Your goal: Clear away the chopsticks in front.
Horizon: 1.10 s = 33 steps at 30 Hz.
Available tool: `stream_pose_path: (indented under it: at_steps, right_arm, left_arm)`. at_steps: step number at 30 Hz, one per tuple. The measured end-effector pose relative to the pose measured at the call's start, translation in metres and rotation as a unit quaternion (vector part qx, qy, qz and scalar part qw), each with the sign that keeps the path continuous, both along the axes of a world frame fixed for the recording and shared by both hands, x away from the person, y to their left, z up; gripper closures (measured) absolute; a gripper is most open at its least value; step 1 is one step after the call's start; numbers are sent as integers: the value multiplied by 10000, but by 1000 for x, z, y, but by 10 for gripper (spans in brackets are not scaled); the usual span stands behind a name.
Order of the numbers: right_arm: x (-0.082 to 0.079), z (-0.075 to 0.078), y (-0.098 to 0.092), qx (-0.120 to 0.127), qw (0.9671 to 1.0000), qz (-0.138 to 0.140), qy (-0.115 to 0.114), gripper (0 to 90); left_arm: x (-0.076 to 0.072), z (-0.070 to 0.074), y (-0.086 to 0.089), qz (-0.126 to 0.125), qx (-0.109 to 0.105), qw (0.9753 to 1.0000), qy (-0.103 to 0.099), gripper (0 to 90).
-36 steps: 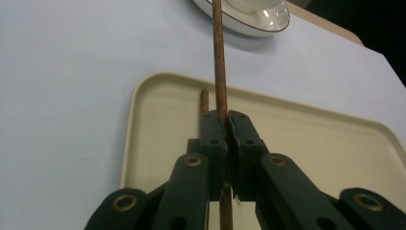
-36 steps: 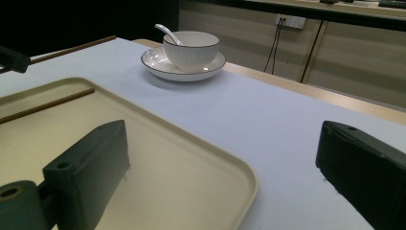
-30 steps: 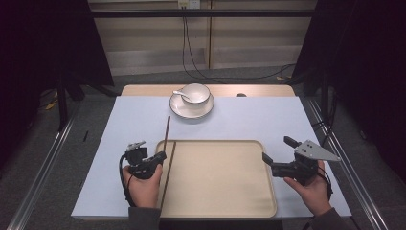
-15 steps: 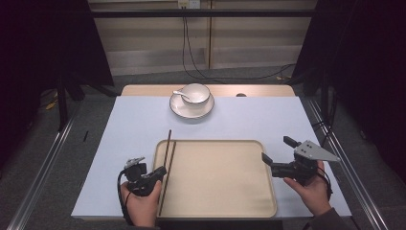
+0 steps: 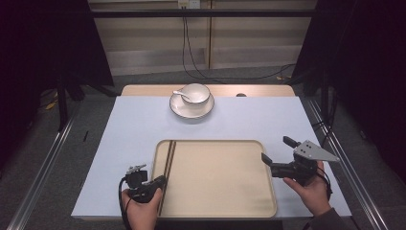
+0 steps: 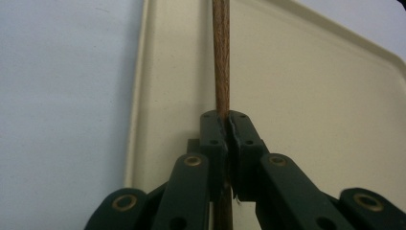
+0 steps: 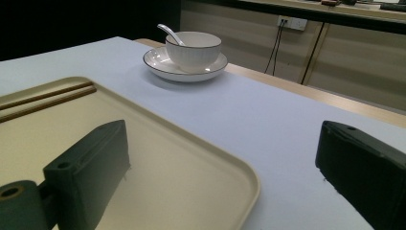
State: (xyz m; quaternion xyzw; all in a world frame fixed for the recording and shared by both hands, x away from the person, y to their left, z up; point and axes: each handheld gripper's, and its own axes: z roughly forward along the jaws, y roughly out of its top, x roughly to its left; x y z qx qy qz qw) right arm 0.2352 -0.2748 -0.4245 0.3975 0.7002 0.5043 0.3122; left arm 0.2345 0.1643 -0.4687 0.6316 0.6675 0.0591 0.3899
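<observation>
Desk (image 5: 119, 143) w/ pale blue cover; wood strip shows along far edge. Beige tray (image 5: 225, 211) sits at near-centre of desk, long side parallel to near edge.

Left gripper (image 5: 160, 180), held in left hand (image 5: 139, 211) at tray's near-left corner: jaws closed on the chopsticks (image 5: 167, 160). In left gripper view the gripper (image 6: 228, 124) has its pads pressed together w/ the brown sticks (image 6: 220, 52) clamped between them, running straight ahead over the tray (image 6: 311, 96) floor just inside its left rim. From above, the chopsticks lie as a pair along tray's left edge, far tips near the far-left corner, near ends at the jaws. Whether they rest flat on the tray floor or are slightly raised: cannot tell.

Right gripper (image 5: 275, 155), in right hand (image 5: 311, 191), at tray's right edge: jaws wide apart, nothing between them. Right gripper view: one jaw over tray (image 7: 191, 182) interior, other over blue cover beyond the rim; chopsticks (image 7: 45, 100) seen across the tray.

Far-centre of desk: white bowl (image 5: 195, 93) on a saucer (image 5: 191, 109), spoon (image 5: 182, 95) resting in bowl, handle leaning over its left rim. Well apart from tray.
</observation>
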Motion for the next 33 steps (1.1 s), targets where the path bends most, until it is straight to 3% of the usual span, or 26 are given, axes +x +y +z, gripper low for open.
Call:
stream_pose_path:
  at_steps: [10,17,27,33]
  right_arm:
    - [1,0,1,-29,10000,48,-7,41]
    - [1,0,0,4,10000,0,-7,40]
    - [1,0,2,-26,10000,10,-4,43]
    - [1,0,1,-23,10000,24,-17,43]
  left_arm:
    - [2,1,0,-6,52,10000,47,854]
    - [2,-1,1,32,94,9999,-33,848]
    - [6,7,1,16,56,9998,-178,770]
    - [14,18,-1,-145,-17,9993,-350,688]
